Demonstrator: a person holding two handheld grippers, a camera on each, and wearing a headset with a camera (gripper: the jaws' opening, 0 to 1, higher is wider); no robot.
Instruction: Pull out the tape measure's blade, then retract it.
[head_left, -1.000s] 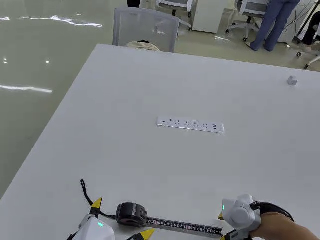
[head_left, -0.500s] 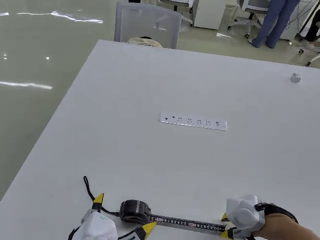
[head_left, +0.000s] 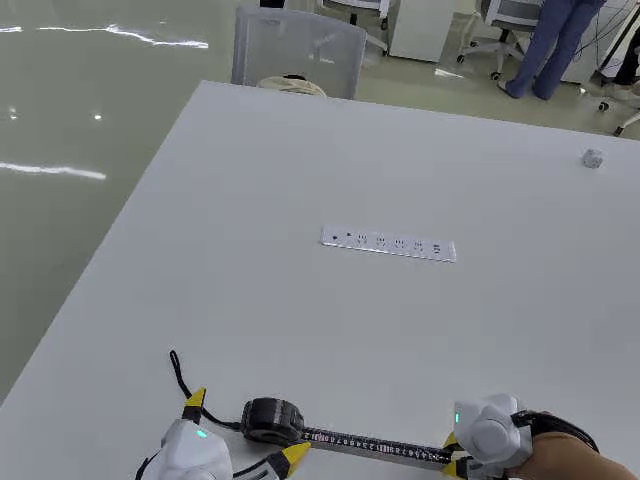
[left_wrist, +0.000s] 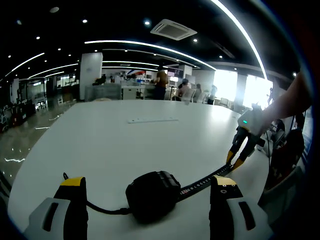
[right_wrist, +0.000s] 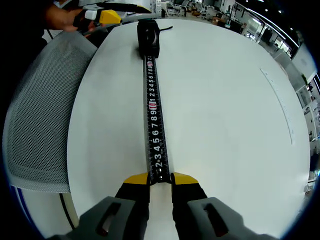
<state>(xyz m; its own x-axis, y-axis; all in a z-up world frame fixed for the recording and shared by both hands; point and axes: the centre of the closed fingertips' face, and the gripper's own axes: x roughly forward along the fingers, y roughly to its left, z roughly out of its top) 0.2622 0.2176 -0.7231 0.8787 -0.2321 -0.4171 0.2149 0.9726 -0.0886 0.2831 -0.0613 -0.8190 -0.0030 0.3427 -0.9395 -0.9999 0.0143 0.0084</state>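
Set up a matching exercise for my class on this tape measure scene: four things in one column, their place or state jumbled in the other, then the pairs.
1. tape measure case
2. blade
3. power strip
4. right gripper

A. lies flat in the middle of the table
B. drawn out along the table, numbers up
C. shut on the blade's end
D. black, between the jaws of the open left gripper

Pairs: 1-D, 2-B, 3-A, 4-C.

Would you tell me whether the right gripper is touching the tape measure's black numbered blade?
Touching: in the right gripper view, the right gripper pinches the black numbered blade.
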